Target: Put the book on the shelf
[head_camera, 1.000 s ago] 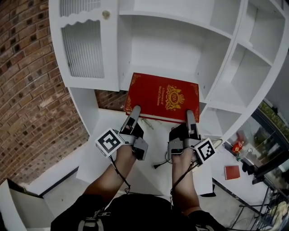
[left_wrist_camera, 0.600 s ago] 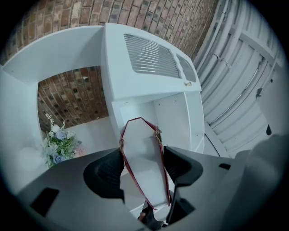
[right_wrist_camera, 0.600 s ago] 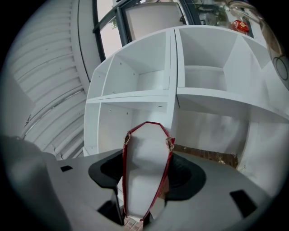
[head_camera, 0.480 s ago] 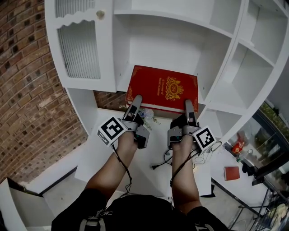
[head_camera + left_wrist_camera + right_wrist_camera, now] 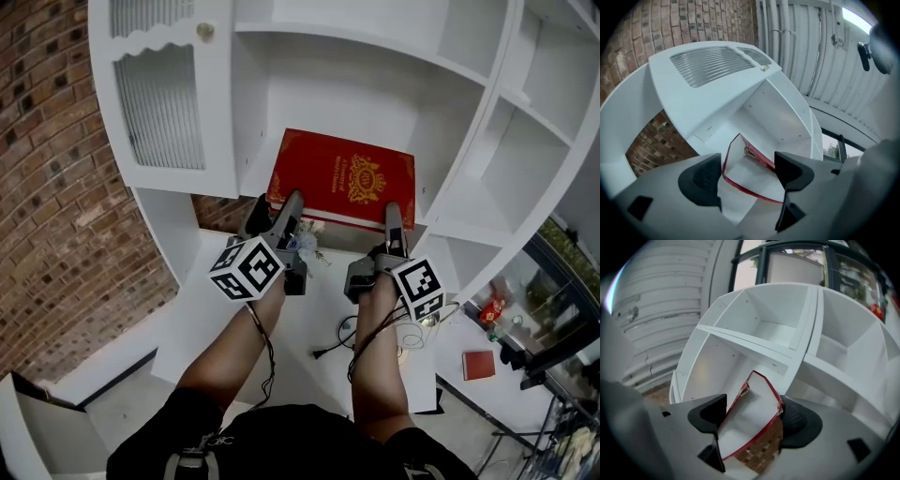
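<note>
A red book (image 5: 342, 178) with a gold crest lies flat on a board of the white shelf unit (image 5: 258, 173), its near edge sticking out toward me. My left gripper (image 5: 275, 208) is at the book's near left corner and my right gripper (image 5: 394, 217) at its near right edge. In the left gripper view the book (image 5: 750, 176) lies between the pads (image 5: 701, 180), and the jaws are opening. In the right gripper view the book (image 5: 750, 420) likewise sits between spreading pads (image 5: 799, 420), its cover close against the right one.
A ribbed cabinet door (image 5: 159, 94) closes the compartment to the left. Open compartments (image 5: 525, 141) stand to the right. A brick wall (image 5: 56, 187) is at the far left. Below are a white desk (image 5: 309, 319) with a cable (image 5: 333, 347), and a small red book (image 5: 478, 364).
Both grippers have pushed the book up and deeper onto the shelf board. The left gripper has rolled, turning its marker cube. Both pairs of jaws stand wider than before.
</note>
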The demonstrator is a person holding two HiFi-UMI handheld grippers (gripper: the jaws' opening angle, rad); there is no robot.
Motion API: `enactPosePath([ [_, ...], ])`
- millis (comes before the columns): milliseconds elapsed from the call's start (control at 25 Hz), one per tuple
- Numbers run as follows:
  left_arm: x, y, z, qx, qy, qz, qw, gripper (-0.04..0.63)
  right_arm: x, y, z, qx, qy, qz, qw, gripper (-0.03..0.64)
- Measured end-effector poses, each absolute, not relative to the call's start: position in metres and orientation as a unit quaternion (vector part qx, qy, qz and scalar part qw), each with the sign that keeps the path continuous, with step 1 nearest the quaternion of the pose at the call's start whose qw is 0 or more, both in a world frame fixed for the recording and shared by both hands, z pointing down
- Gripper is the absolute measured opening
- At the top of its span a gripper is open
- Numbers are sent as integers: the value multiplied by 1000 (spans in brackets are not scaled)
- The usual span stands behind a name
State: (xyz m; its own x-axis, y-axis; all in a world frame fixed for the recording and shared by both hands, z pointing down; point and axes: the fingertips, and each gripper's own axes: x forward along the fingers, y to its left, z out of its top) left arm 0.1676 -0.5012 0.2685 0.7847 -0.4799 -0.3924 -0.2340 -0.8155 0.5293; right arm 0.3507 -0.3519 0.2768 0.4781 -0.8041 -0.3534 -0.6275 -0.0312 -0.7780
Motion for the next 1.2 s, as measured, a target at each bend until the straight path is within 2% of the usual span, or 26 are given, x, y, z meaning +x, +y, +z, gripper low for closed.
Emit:
enactPosePath([
  [80,168,-504,264,922,-203,-258,205,345,353,-348,270,-758,487,-49,431,373],
  [360,171,-510,250,937,-235,-236,103,347,348,-344,247,-854,449,91,247,381],
  [520,172,-510,241,940,-255,-224,38,347,344,-344,234,-876,425,160,164,380],
  [640,174,-511,237,941,-258,-217,14,347,340,-346,226,-881,413,197,120,367],
  [760,175,-511,232,940,-268,-209,-21,346,335,-346,220,-885,394,233,84,322],
  [800,176,-510,229,939,-273,-206,-37,345,334,-345,217,-888,382,247,71,270],
  [920,179,-511,223,936,-281,-201,-70,343,334,-344,213,-897,348,272,28,181],
  [1000,184,-511,221,935,-283,-195,-87,313,340,-349,218,-902,338,268,4,98],
  [1040,187,-511,221,934,-286,-193,-96,278,342,-352,221,-903,337,266,-6,63],
  [1080,189,-511,220,932,-290,-192,-103,278,344,-357,224,-903,338,264,-15,20],
  [1200,195,-516,220,930,-297,-186,-112,272,350,-369,231,-900,353,255,-27,16],
])
